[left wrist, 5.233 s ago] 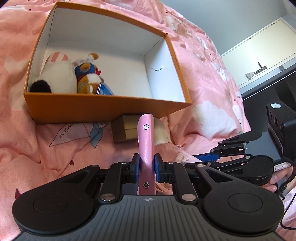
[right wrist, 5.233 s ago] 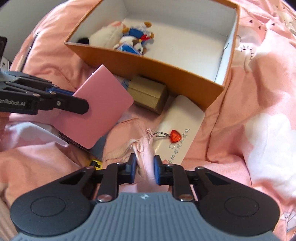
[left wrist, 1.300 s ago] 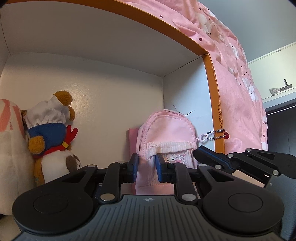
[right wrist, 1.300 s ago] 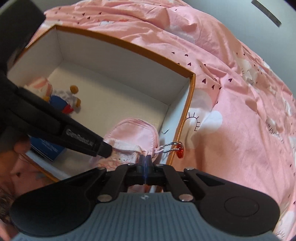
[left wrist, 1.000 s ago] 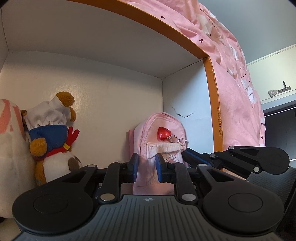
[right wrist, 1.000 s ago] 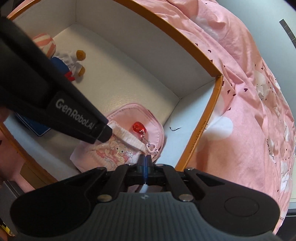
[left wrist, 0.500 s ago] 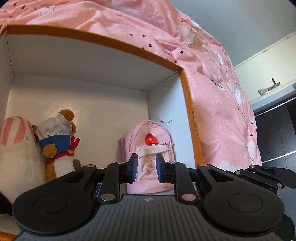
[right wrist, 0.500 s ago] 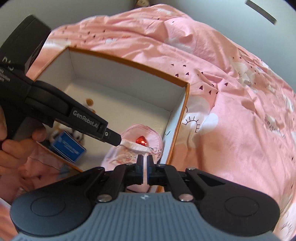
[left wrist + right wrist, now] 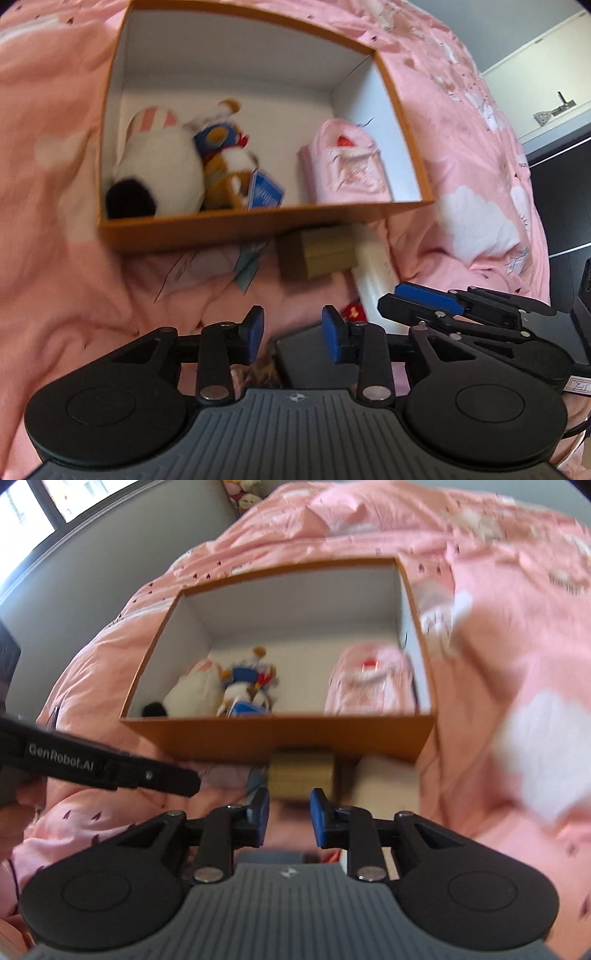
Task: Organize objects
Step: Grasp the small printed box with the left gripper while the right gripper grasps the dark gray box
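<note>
**Backpack dropped in the box, both tongs freed**

The pink backpack [image 9: 345,162] now stands in the orange box [image 9: 258,221], against its right wall. I've pulled back; left gripper [image 9: 291,334] and right gripper [image 9: 289,818] are spreading, nothing between them. The tan box [image 9: 301,773] outside looks next.

"GenRobot.AI" on the left tongs [image 9: 192,783] arm

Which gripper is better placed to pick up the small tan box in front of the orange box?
Right gripper: the tan box sits directly ahead of its opening, empty jaws.
</note>
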Motion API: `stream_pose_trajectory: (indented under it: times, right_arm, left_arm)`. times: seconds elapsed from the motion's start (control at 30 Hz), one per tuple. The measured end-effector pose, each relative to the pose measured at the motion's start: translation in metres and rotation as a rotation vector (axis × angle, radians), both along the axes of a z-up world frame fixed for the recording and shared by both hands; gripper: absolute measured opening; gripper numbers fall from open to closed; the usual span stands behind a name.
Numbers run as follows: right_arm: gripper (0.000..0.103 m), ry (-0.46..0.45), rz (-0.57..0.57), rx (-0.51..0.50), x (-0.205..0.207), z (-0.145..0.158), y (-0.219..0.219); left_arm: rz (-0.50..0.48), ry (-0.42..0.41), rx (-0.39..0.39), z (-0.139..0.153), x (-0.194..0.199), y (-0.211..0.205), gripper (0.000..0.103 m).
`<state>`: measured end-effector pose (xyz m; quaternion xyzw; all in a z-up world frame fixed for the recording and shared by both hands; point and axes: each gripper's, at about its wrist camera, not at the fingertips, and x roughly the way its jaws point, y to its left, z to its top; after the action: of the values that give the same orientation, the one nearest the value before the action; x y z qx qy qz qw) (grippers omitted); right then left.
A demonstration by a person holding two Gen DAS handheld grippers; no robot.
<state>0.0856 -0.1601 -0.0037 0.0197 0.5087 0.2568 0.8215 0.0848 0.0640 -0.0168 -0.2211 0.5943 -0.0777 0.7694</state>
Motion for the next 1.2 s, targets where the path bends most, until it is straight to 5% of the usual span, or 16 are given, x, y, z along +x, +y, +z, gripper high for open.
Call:
stream_pose_trajectory:
  times: [0.33, 0.53, 0.97, 1.2]
  right_arm:
    - [0.046, 0.213, -0.070, -0.022, -0.036, -0.045, -0.003]
    - [0.055, 0.293, -0.133, -0.024, -0.041, -0.060, -0.011]
    - [0.067, 0.398, -0.215, 0.084, -0.026, -0.107, -0.018]
    - [0.056, 0.347, -0.200, 0.059, -0.031, -0.096, -0.012]
  left_arm:
    - [0.035, 0.111, 0.021, -0.034, -0.037, 0.007, 0.063]
    - [0.021, 0.133, 0.036, -0.048, -0.043, 0.002, 0.066]
    - [-0.025, 0.140, 0.047, -0.074, -0.041, -0.011, 0.062]
    - [-0.035, 0.130, 0.073, -0.073, -0.041, -0.013, 0.049]
